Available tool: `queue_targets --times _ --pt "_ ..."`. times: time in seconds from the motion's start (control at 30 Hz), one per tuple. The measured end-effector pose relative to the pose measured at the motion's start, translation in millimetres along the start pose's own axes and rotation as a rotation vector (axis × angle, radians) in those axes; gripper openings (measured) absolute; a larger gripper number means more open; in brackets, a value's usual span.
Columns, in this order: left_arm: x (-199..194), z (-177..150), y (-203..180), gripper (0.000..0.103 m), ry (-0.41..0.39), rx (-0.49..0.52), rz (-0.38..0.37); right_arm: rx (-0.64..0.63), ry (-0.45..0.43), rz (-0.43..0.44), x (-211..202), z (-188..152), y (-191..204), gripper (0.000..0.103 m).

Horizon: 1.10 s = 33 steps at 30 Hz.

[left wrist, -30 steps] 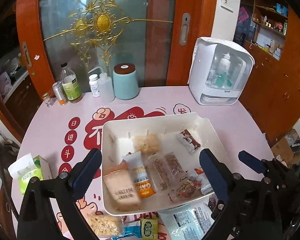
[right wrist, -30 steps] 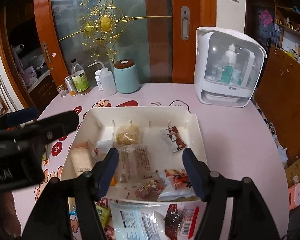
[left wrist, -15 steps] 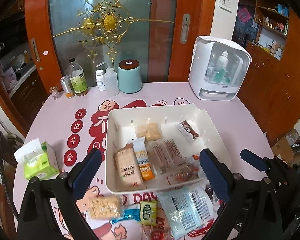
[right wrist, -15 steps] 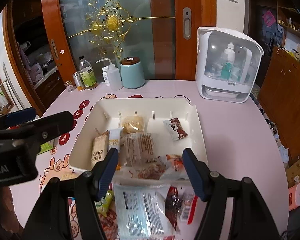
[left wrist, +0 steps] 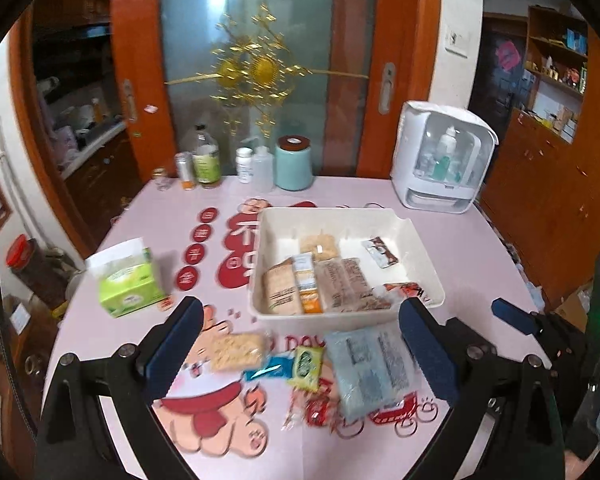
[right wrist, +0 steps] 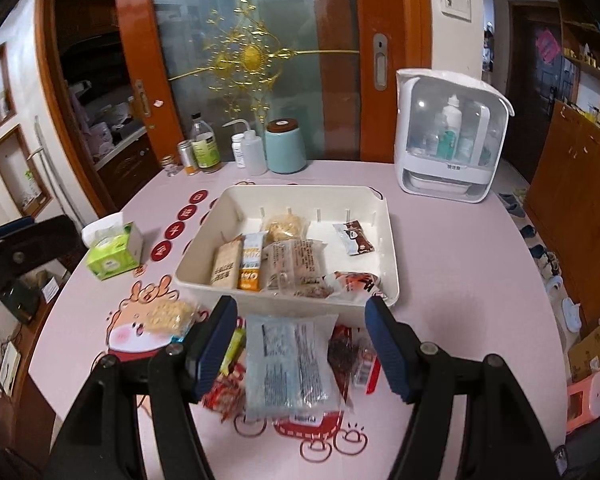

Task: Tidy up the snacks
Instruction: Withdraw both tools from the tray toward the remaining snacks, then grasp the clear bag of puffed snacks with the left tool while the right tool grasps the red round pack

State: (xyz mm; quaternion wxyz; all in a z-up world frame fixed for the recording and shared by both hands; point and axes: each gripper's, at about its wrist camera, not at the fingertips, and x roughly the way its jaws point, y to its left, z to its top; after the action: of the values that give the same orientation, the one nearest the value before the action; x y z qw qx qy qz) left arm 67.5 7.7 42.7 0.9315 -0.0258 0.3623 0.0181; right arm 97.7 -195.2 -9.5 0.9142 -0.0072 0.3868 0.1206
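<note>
A white tray [left wrist: 428, 240] [right wrist: 392, 240] on the pink table holds several snack packets: a brown biscuit pack [right wrist: 226, 266], an orange bar [right wrist: 250, 266], clear cake packs [right wrist: 298, 264] and a small dark packet [right wrist: 354, 238]. In front of the tray lie loose snacks: a pale blue pack [left wrist: 366, 368] [right wrist: 288, 364], a yellow puffed-rice pack [left wrist: 236, 350] [right wrist: 168, 318], a small green packet [left wrist: 308, 362] and red wrappers [right wrist: 346, 350]. My left gripper [left wrist: 300, 352] hangs open above the loose snacks. My right gripper [right wrist: 302, 344] is open above the blue pack. Neither holds anything.
A green tissue box [left wrist: 130, 284] [right wrist: 112, 254] sits at the left. Bottles [right wrist: 204, 148], a teal canister [right wrist: 286, 146] and a white cabinet box [right wrist: 448, 140] line the table's far edge. The right gripper's arm [left wrist: 540, 328] shows at the left wrist view's right side.
Both grippers have pulled back and risen from the tray. The loose snacks in front of the tray have come fully into view. Both stayed open and empty.
</note>
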Motion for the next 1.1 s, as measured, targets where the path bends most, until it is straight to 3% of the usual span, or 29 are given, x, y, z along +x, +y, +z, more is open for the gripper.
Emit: queue_targets --times 0.27,0.5,0.8,1.1 --pt "-72.8 -38.0 36.2 0.098 -0.051 -0.045 0.097 -0.052 -0.026 0.040 -33.5 -17.1 21.3 0.067" --pt "-89.0 -48.2 67.0 0.098 -0.067 -0.026 0.096 -0.068 -0.051 0.034 -51.0 -22.0 47.9 0.067" --pt "-69.1 -44.4 114.7 0.098 -0.030 0.058 -0.015 0.024 -0.073 -0.046 -51.7 -19.5 87.6 0.067" --pt "3.6 -66.2 168.6 0.098 0.103 0.121 -0.112 0.080 0.042 -0.121 -10.3 -38.5 128.1 0.067"
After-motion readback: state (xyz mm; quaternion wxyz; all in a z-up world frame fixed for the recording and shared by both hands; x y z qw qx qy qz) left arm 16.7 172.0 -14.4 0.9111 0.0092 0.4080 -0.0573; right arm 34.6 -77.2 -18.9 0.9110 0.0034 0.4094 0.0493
